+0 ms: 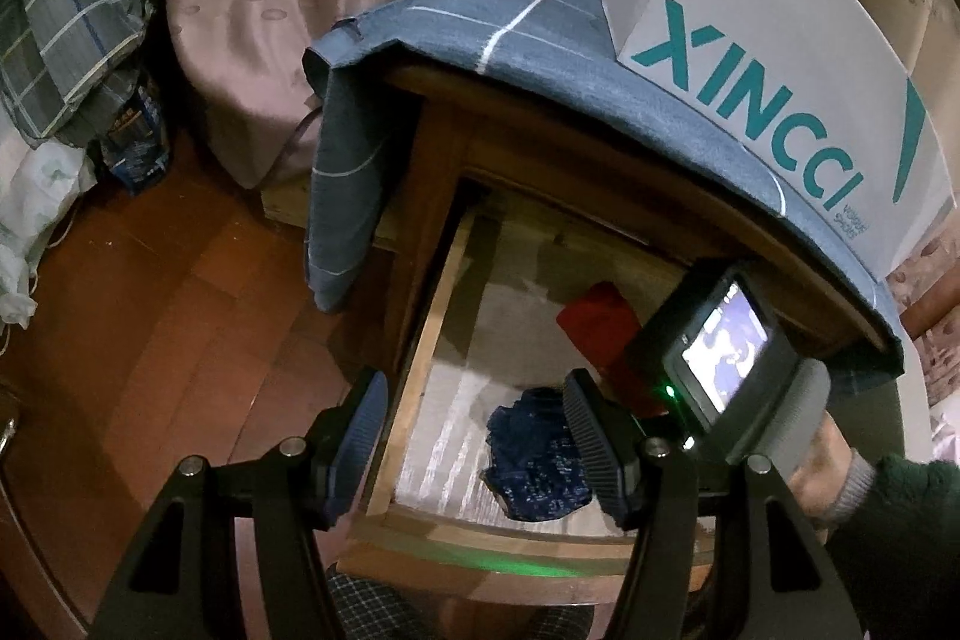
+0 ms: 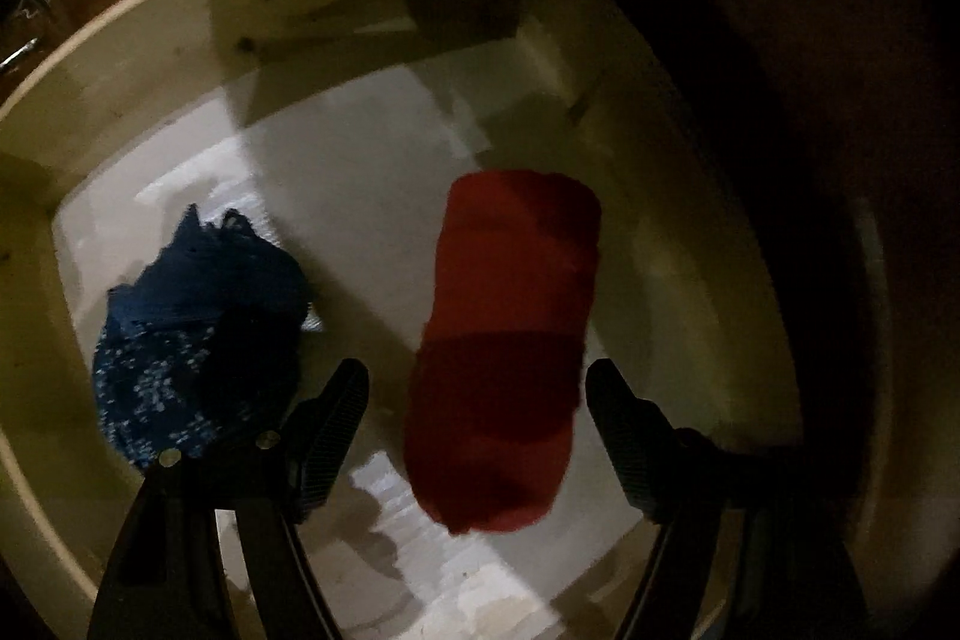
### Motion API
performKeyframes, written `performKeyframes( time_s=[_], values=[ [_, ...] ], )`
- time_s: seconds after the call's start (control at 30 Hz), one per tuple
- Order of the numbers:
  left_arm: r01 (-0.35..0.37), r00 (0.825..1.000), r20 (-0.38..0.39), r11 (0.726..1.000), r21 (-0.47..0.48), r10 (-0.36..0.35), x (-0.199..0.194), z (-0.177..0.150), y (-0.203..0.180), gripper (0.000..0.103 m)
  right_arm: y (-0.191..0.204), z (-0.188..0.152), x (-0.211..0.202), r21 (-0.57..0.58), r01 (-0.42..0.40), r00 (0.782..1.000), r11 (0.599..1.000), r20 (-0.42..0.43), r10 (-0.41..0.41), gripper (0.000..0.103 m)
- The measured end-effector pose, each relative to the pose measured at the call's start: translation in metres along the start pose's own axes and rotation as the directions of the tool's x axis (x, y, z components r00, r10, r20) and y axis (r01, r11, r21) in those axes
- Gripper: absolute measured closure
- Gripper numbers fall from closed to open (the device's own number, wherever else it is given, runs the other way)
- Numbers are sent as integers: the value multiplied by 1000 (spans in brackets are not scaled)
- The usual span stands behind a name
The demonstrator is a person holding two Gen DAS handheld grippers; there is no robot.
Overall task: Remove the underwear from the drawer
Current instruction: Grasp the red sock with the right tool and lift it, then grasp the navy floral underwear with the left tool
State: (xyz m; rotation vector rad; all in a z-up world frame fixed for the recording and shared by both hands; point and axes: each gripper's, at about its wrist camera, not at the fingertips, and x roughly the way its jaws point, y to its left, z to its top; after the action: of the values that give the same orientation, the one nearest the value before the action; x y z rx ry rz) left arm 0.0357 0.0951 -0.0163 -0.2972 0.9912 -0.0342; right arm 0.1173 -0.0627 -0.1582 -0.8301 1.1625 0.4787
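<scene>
Drawer [image 2: 150,58] stands open, and we hold the right gripper [image 2: 477,427] inside it, jaws released and empty, straddling the near end of the red underwear [image 2: 510,316], whose long axis runs near to far. Our left gripper [image 1: 474,436] hovers released above the blue underwear [image 1: 534,454].

Pale unfinished wood drawer [image 2: 150,58] with a smooth whitish liner, inside it matt red knit cloth roll [image 2: 510,316], beside that speckled navy lacy cloth [image 2: 192,340], ribbed black plastic fingers [image 2: 330,418] above.
</scene>
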Motion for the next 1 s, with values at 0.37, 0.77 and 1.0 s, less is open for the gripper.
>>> performKeyframes(
  time_s=[0.37, 0.77, 1.0],
  values=[
    [-10, 1000, -9, 1000, 5, 10, 3, 0, -2, 40, -5, -10, 15, -13, -86, 993, 996, 85, 87, 30],
    [-27, 1000, -14, 999, 28, 27, 3, -2, -7, 40, -12, -37, 14, 107, -306, 946, 946, -79, 315, 66],
    [-37, 998, -51, 997, 67, 41, 8, -5, -16, 40, -17, -66, -7, 205, -281, 941, 938, -136, 311, 68]
  ],
)
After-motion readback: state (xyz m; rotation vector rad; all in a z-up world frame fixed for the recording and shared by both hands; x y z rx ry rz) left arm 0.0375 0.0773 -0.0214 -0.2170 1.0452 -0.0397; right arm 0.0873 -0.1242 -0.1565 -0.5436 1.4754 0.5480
